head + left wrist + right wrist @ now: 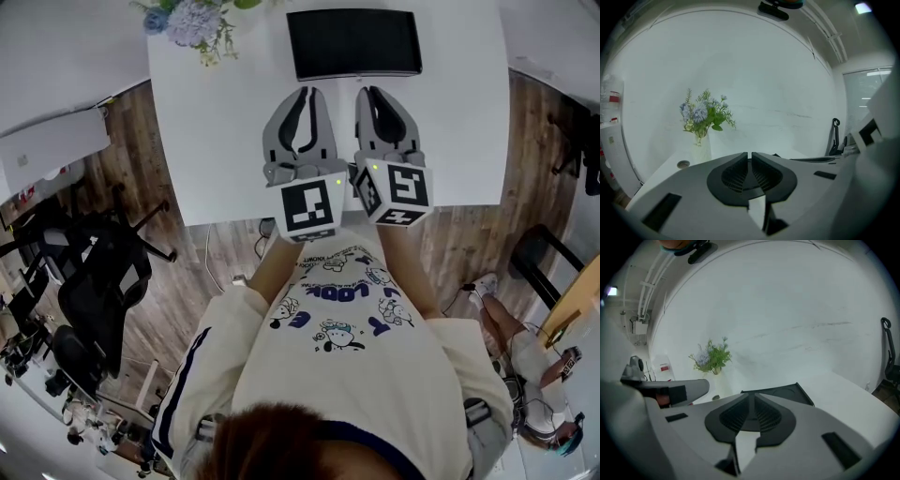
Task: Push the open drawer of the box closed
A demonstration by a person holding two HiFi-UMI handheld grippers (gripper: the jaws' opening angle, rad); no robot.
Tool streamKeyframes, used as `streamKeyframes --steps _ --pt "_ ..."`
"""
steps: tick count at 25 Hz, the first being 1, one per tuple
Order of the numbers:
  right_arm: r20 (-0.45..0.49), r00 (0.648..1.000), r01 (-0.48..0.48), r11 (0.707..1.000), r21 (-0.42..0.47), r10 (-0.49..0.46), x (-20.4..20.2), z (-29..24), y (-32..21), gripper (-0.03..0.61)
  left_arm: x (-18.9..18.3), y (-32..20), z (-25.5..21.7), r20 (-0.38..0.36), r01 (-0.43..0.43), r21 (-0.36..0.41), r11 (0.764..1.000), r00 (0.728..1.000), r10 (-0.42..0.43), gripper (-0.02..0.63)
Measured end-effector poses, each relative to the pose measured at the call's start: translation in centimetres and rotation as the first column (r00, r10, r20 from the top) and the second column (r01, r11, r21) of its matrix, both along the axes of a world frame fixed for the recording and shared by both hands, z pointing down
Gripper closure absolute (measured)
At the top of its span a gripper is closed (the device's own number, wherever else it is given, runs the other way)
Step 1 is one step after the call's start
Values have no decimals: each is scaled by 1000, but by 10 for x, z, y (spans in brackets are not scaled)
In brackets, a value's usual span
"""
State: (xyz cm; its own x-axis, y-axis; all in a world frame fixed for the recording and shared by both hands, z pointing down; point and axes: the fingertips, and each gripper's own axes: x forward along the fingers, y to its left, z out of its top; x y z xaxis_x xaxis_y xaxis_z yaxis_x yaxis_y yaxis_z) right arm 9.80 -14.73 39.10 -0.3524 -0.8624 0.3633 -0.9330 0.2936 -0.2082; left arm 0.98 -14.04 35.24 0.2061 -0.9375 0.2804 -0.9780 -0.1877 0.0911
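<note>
Across the white table, at its far edge and well apart from both tools, sits the black box. It looks low and flat from where I stand, and I can't tell which face has the drawer or how far out it is. Left gripper and right gripper hover side by side over the near half, tips aimed at the box, elbows bent, forearms close to the person's body. Both pairs of tongs are pressed together w/ nothing btw them. That suits a push, imo: go in w/ tips closed, reach fwd, set them square on the drawer front near its middle, and press straight & slow so the box doesn't skid off the back or toward the flowers.
</note>
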Motion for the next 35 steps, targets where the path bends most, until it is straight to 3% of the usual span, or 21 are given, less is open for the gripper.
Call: streamKeyframes --steps 19,35 --pt "-29 999 -14 985 174 19 -8 -71 38 534 -9 31 -57 29 -20 139 990 999 16 581" --pt "-30 999 -33 971 237 41 -5 -91 50 535 -6 43 -79 37 -40 198 979 999 33 581"
